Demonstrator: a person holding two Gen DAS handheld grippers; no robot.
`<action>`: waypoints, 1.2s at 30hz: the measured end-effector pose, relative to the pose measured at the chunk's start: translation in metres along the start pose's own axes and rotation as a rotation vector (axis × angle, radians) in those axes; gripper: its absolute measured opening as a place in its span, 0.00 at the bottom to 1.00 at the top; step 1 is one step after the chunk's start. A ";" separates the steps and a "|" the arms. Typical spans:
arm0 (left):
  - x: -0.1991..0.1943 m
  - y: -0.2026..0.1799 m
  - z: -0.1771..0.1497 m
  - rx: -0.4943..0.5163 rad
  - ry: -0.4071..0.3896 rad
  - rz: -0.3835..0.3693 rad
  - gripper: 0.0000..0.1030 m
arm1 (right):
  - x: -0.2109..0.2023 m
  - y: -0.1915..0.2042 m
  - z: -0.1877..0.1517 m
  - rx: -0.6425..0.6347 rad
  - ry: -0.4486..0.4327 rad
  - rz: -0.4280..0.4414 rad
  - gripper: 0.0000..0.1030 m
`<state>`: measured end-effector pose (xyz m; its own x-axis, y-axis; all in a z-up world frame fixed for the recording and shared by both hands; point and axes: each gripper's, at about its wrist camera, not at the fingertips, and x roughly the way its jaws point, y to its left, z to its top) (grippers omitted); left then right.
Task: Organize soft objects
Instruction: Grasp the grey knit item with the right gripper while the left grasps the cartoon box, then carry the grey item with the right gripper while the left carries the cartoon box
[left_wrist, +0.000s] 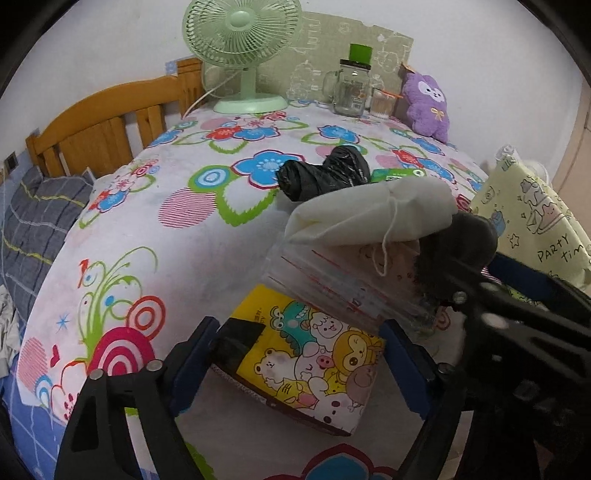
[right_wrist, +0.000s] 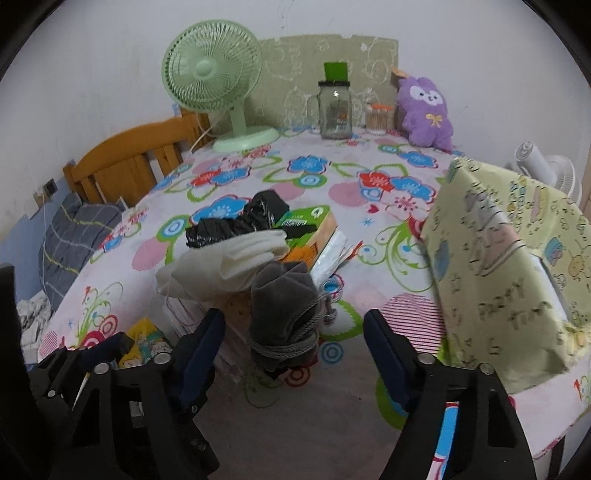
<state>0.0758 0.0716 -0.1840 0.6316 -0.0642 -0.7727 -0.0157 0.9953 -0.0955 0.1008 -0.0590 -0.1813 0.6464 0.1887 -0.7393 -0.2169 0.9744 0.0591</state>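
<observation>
Two soft targets in play, right at the near edge of the floral tablecloth (left_wrist: 184, 240). First, the yellow cartoon tissue pack (left_wrist: 303, 369), lying flat on the cloth and framed by the left gripper (left_wrist: 299, 326). Jaws wide, one pad against the pack's dark end, the other just beside the far end; no telling whether any squeeze is on. Second, the grey drawstring pouch (right_wrist: 284, 306), cord wound round its neck, propped against a stack of clear zip bags (left_wrist: 343, 280). Bracketed by the right gripper (right_wrist: 295, 317), jaws apart, daylight on both sides, nothing pinched.

Draped over that same stack, a white cloth pouch (left_wrist: 369, 214) with a loose string hanging down. Just behind, a crumpled black plastic bag (left_wrist: 321, 173), and beside it a green box (right_wrist: 306, 221). Off to the right, tilted at the table's edge, a pale yellow-green patterned bag (right_wrist: 509, 280) printed with cartoon drawings and the words "party time".

Further back along the plain white wall: a mint green desk fan (left_wrist: 242, 48), a glass mug jar (left_wrist: 351, 88) with a green cap, a small jar of cotton swabs (right_wrist: 378, 118), a purple plush toy (left_wrist: 428, 103). Behind those, a green patterned backboard leaning on the wall. Left of the table, a wooden headboard (left_wrist: 110, 122) and grey plaid bedding (left_wrist: 33, 221). Far right, a white fan (right_wrist: 546, 170).
</observation>
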 end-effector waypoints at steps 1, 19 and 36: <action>0.000 0.000 0.000 0.007 -0.001 -0.003 0.84 | 0.003 0.000 0.000 -0.001 0.010 0.001 0.66; -0.020 -0.012 0.021 0.060 -0.077 0.024 0.80 | -0.006 -0.008 0.009 0.027 0.000 0.012 0.40; -0.058 -0.039 0.053 0.078 -0.172 0.023 0.80 | -0.055 -0.023 0.041 0.031 -0.090 0.001 0.40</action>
<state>0.0804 0.0398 -0.1021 0.7549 -0.0350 -0.6549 0.0246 0.9994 -0.0251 0.1003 -0.0866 -0.1139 0.7100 0.1984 -0.6757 -0.1956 0.9773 0.0815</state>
